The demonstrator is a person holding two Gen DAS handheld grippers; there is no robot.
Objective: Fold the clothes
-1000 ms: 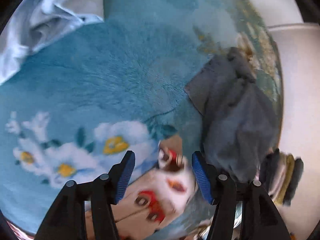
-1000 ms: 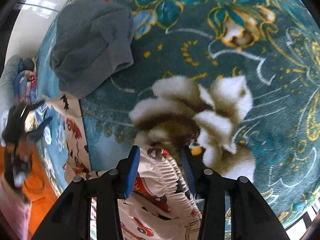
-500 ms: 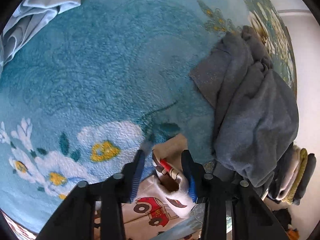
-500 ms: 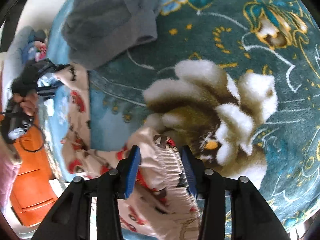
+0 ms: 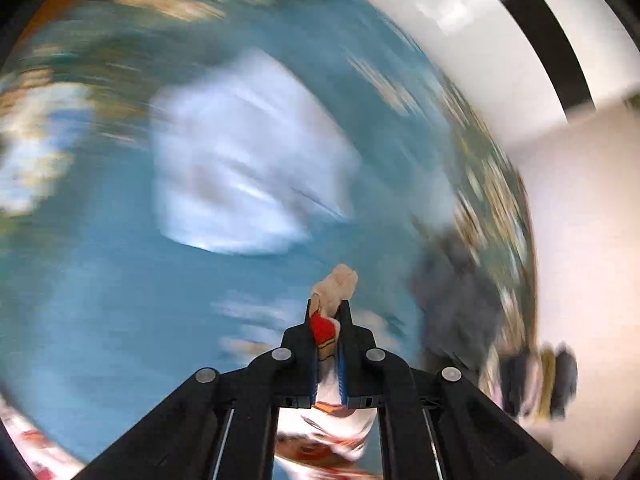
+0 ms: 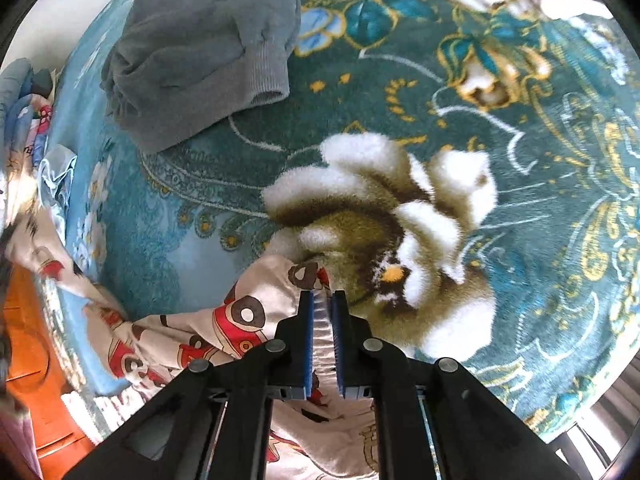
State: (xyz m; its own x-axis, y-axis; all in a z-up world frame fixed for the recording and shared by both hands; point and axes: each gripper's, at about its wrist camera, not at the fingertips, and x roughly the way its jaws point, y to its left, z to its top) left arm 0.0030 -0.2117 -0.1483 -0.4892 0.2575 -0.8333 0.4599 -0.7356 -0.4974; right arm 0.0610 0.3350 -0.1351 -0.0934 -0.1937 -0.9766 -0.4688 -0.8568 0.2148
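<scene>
Your left gripper (image 5: 329, 312) is clamped tight on a bunched edge of the car-print garment (image 5: 335, 285), a tuft of cream cloth sticking out past the fingertips. Your right gripper (image 6: 322, 300) is likewise closed on the same garment (image 6: 248, 316), pinching its ribbed edge between the blue pads (image 6: 306, 320). From there the cloth trails to the left across the blanket (image 6: 520, 200) and down below the fingers. Just ahead of the right gripper is the blanket's big white and brown flower (image 6: 384, 216). Farther off, up and to the left, a gray sweater (image 6: 200, 52) lies crumpled. The left view is badly blurred; beyond the gripper a pale blue cloth (image 5: 240, 176) rests on the blanket, and a dark gray heap (image 5: 456, 280) sits to the right.
</scene>
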